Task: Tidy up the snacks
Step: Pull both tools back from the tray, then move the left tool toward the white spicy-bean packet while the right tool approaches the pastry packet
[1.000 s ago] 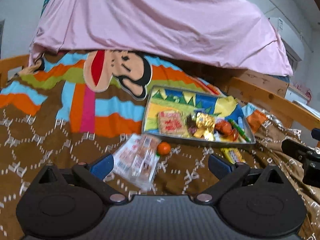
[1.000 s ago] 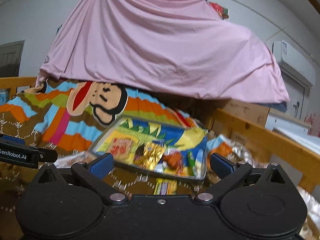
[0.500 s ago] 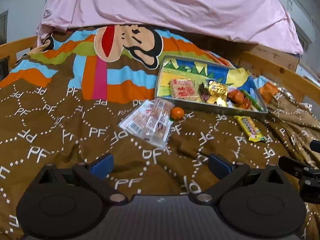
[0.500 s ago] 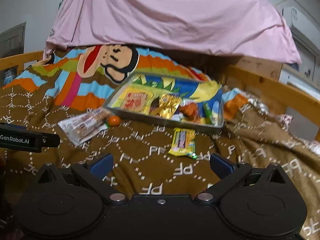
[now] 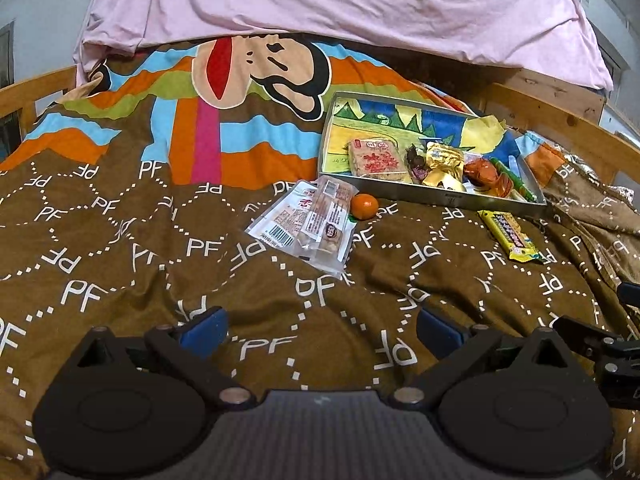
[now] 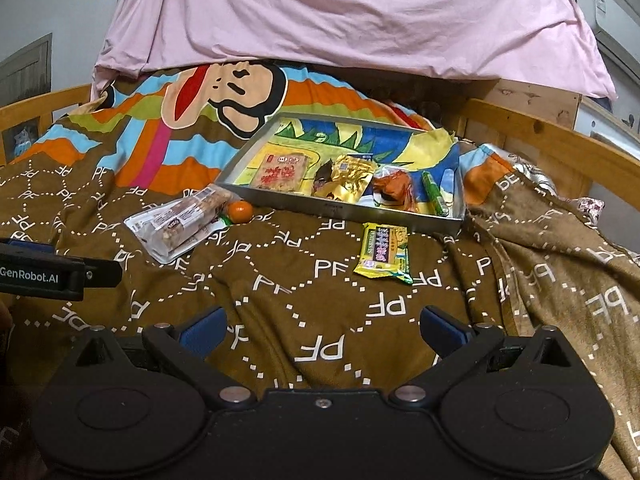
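A metal tray (image 5: pixel 448 199) (image 6: pixel 332 205) with a colourful lining lies on the brown blanket and holds several snack packets. In front of its left corner lie clear-wrapped snack bars (image 5: pixel 316 224) (image 6: pixel 180 224) and a small orange (image 5: pixel 364 205) (image 6: pixel 240 211). A yellow candy bar (image 5: pixel 510 236) (image 6: pixel 385 254) lies before the tray's right part. My left gripper (image 5: pixel 320 330) is open and empty, well short of the snack bars. Open and empty too, my right gripper (image 6: pixel 322 326) hovers in front of the yellow bar.
A pink sheet (image 5: pixel 340 4) hangs over the back of the bed. Wooden bed rails (image 6: pixel 560 140) (image 5: pixel 36 88) run along both sides. The blanket (image 6: pixel 320 272) is wrinkled. The other gripper shows at the right edge of the left view (image 5: pixel 616 356) and the left edge of the right view (image 6: pixel 52 274).
Both grippers have risen and tilted down, so more of the blanket and the loose snacks now show. The snacks have not moved and both grippers stay open.
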Available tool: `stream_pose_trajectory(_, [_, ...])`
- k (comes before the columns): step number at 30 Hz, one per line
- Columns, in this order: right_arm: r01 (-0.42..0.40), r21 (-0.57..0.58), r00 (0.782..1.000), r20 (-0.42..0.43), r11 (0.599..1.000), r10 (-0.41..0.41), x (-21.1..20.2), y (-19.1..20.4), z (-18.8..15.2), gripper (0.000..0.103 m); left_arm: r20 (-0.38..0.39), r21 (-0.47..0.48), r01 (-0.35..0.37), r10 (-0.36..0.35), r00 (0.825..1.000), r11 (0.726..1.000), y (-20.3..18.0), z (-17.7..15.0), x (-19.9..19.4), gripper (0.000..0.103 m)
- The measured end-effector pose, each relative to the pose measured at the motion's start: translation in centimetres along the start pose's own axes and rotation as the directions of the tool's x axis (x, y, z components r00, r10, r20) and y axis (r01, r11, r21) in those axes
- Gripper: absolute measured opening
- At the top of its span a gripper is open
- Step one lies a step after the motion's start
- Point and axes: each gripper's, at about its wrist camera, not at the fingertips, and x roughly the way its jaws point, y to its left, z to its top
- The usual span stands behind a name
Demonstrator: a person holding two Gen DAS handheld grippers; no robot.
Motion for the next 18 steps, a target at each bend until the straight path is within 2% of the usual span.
stream_pose_trajectory(11, [-0.022, 0.009, 0.999, -0.035, 1.0, 0.023, 0.8, 0.2, -0.3, 0.102, -0.017, -0.014, -0.002, 0.002, 1.0, 1.0, 0.9, -0.2, 0.3, 0.102])
stream_pose_trajectory(18, [-0.043, 0.011, 0.998, -0.044, 0.999, 0.043, 1.4, 0.8, -0.1, 0.102, -0.021, -0.016, -0.036, 0.036, 0.999, 0.999, 1.6, -0.1, 0.6, 0.102])
